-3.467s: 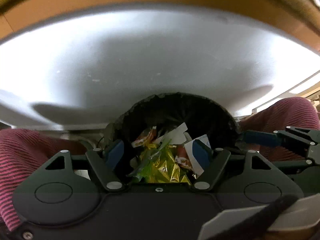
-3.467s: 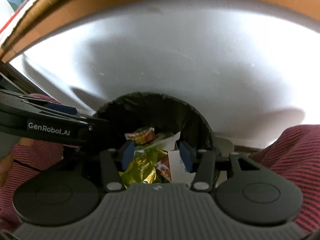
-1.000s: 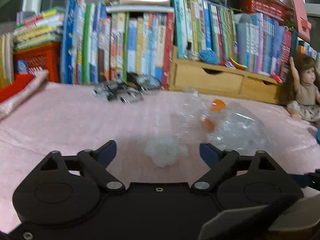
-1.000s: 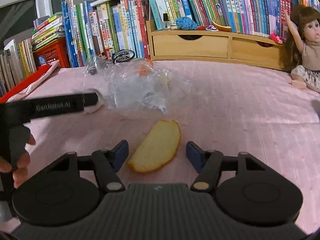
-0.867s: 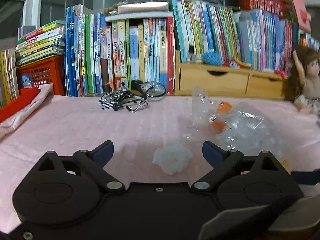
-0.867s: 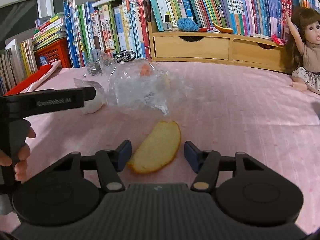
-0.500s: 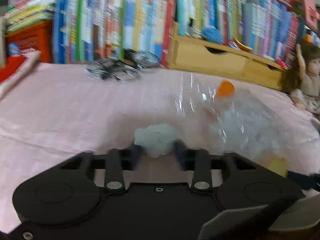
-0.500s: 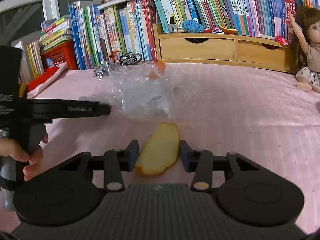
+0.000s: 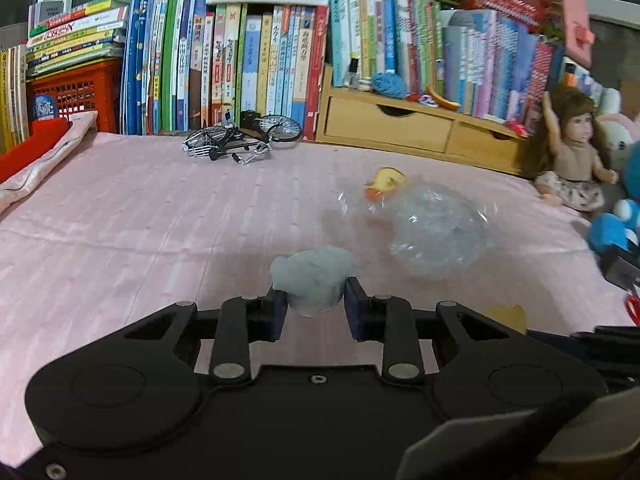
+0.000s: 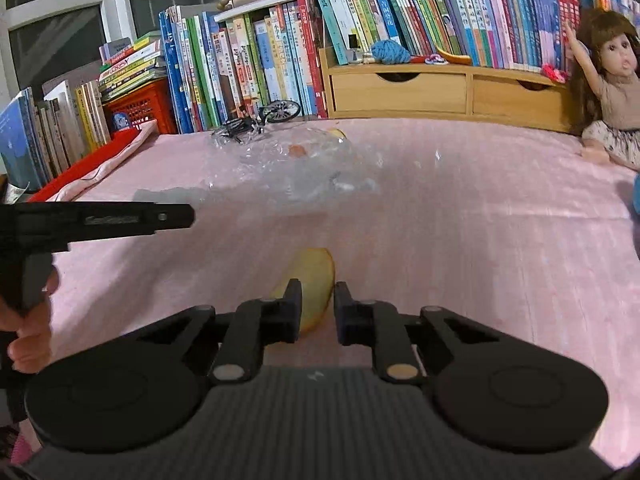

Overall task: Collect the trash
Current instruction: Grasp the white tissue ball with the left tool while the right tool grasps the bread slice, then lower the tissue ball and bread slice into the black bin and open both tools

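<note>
The left gripper pinches a crumpled white tissue wad between its blue-padded fingers, the wad bulging out above and ahead of the pads over the pink tablecloth. The right gripper has its jaws closing on a yellow fruit slice, whose near end sits between the two fingers while the far end sticks out forward; whether the slice is clear of the cloth cannot be told. Beyond the tissue, to its right, a crumpled clear plastic bag lies on the cloth with an orange-and-yellow scrap at its far edge; whether that scrap is inside the bag or just behind it is unclear. At the back edge, a wooden two-drawer organizer has both drawers shut and carries a row of books and a ball of blue yarn on top. A red plastic crate on the left holds something blue inside and bears a stack of books. A toy bicycle lies on its side near the books, and a doll sits at the right.
</note>
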Action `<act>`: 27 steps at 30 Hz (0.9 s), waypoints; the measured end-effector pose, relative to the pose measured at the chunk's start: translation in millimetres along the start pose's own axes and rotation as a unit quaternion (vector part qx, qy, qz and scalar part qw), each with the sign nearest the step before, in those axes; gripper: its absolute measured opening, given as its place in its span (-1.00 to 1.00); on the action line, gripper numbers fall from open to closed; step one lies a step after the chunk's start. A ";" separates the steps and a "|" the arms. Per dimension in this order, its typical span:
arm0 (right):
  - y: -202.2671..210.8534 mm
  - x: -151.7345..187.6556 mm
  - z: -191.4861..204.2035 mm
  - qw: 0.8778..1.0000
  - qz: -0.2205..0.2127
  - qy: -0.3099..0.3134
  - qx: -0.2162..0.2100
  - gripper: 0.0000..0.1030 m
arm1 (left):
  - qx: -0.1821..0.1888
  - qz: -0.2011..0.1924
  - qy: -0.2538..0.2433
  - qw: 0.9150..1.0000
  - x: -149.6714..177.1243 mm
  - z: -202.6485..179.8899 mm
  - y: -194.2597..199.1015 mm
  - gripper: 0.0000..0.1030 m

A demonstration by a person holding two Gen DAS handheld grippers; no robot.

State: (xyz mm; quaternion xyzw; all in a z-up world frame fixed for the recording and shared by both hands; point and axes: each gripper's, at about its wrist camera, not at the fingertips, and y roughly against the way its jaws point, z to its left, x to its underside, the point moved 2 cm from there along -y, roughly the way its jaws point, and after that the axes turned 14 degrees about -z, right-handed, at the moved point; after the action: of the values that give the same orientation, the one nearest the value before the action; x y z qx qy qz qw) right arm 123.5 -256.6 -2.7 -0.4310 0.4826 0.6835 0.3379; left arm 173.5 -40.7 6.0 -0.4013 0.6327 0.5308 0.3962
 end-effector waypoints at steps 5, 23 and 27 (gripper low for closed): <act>11.1 2.3 -0.3 1.000 -0.007 -0.026 0.009 0.14 | 0.005 -0.013 -0.009 1.000 5.5 -2.5 37.9 -0.45; 12.5 14.7 53.2 0.999 0.001 0.041 -0.002 -0.58 | 0.020 -0.052 -0.028 0.998 20.0 9.8 122.0 -0.45; 29.5 16.8 52.9 0.999 0.001 0.031 -0.014 -0.60 | 0.028 -0.051 -0.028 0.998 27.7 7.8 137.2 -0.45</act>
State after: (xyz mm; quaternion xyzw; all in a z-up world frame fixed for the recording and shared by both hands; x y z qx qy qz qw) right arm 76.9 -214.6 1.3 -0.4559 0.4841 0.6767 0.3161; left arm 36.7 -19.7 27.8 -0.4066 0.6146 0.5031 0.4514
